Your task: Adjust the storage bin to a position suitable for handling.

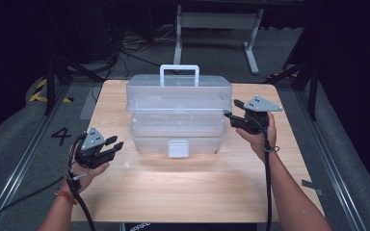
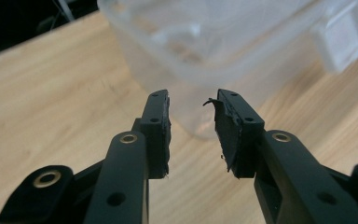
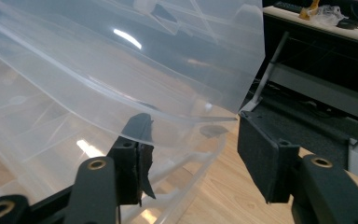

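- Your right gripper has its jaws wide apart, and the corner edge of the box lid passes between them; one pad lies under that edge, the other stands clear of it. It grips nothing yet. If you close here, I think the thin edge can slip out or bend.
- Your left gripper is also open, with a moderate gap and nothing between the jaws. The torn rubber on its pad may weaken the grip.
- The clear plastic tiered box with a white handle and a front latch stands in the middle of the light wooden table, toward the far side. Its lid seems partly raised, but I cannot tell this surely.
- The left gripper is near the box's near-left corner, not touching. With one side unsupported, the light box could slide or tip when you lift the lid.
- The trailing cable could catch on the table edge.
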Demonstrator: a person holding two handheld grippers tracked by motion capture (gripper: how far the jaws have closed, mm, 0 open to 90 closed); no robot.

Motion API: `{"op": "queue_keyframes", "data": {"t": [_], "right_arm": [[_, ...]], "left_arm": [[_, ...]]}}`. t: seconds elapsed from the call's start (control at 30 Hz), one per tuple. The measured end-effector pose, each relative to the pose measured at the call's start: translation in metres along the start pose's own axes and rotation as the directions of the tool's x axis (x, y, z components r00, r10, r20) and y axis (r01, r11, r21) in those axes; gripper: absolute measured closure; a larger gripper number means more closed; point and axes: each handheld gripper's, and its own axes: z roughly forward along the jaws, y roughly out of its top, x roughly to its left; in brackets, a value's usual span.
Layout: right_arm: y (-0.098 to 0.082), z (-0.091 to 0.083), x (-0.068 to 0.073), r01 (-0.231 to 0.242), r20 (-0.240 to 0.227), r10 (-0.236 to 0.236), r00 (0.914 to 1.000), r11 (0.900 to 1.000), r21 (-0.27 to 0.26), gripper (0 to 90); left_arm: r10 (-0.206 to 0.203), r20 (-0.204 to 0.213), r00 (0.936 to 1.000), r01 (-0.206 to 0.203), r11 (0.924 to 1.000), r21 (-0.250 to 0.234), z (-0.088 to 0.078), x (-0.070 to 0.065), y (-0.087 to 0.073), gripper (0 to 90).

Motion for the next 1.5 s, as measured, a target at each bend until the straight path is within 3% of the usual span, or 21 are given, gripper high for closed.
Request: {"op": "queue_keyframes", "data": {"t": [0.03,0.2,0.37,0.4,0.47,0.63,0.97,1.13,1.2,1.37,1.5], "right_arm": [[0.000,0.000,0.000,0.000,0.000,0.000,1.0000,1.000,0.000,47.0],[0.003,0.005,0.002,0.016,0.019,-0.016,0.9997,1.000,-0.021,53.5],[0.008,0.007,0.000,0.004,0.020,-0.004,0.9998,0.999,-0.033,56.2],[0.008,0.007,0.000,0.004,0.020,-0.004,0.9998,0.999,-0.033,56.2],[0.010,0.008,-0.002,-0.011,0.018,0.012,0.9998,0.999,-0.038,57.3],[0.016,0.010,-0.001,-0.002,0.032,0.004,0.9995,0.998,-0.060,61.7],[0.029,0.016,-0.008,-0.020,0.071,0.025,0.9971,0.997,-0.079,66.3],[0.030,0.020,-0.011,-0.029,0.086,0.036,0.9956,0.996,-0.084,70.2],[0.032,0.022,-0.012,-0.026,0.095,0.034,0.9949,0.996,-0.087,71.3],[0.035,0.025,-0.014,-0.028,0.114,0.038,0.9928,0.996,-0.088,72.7],[0.039,0.027,-0.015,-0.014,0.134,0.025,0.9907,0.997,-0.079,74.3]], "left_arm": [[0.000,0.000,1.0000,0.000,1.0000,0.000,0.000,0.000,0.000,64.1],[-0.005,-0.010,0.9999,0.006,0.9953,0.096,0.006,-0.002,-0.030,61.9],[-0.025,0.004,0.9997,0.024,0.9894,0.143,0.010,-0.003,-0.048,58.8],[-0.025,0.004,0.9997,0.024,0.9894,0.143,0.010,-0.003,-0.048,57.9],[-0.073,0.013,0.9973,0.070,0.9889,0.131,0.014,-0.002,-0.055,57.4],[-0.100,0.028,0.9946,0.096,0.9879,0.123,0.015,-0.001,-0.059,55.8],[-0.077,0.032,0.9965,0.071,0.9827,0.171,0.024,-0.004,-0.064,54.1],[-0.108,0.029,0.9937,0.103,0.9828,0.153,0.025,0.001,-0.067,52.2],[-0.103,0.025,0.9944,0.098,0.9848,0.144,0.026,0.001,-0.068,51.6],[-0.115,0.008,0.9934,0.112,0.9821,0.151,0.028,0.004,-0.068,39.1],[-0.115,-0.005,0.9934,0.114,0.9817,0.152,0.028,0.004,-0.068,35.3]]}}
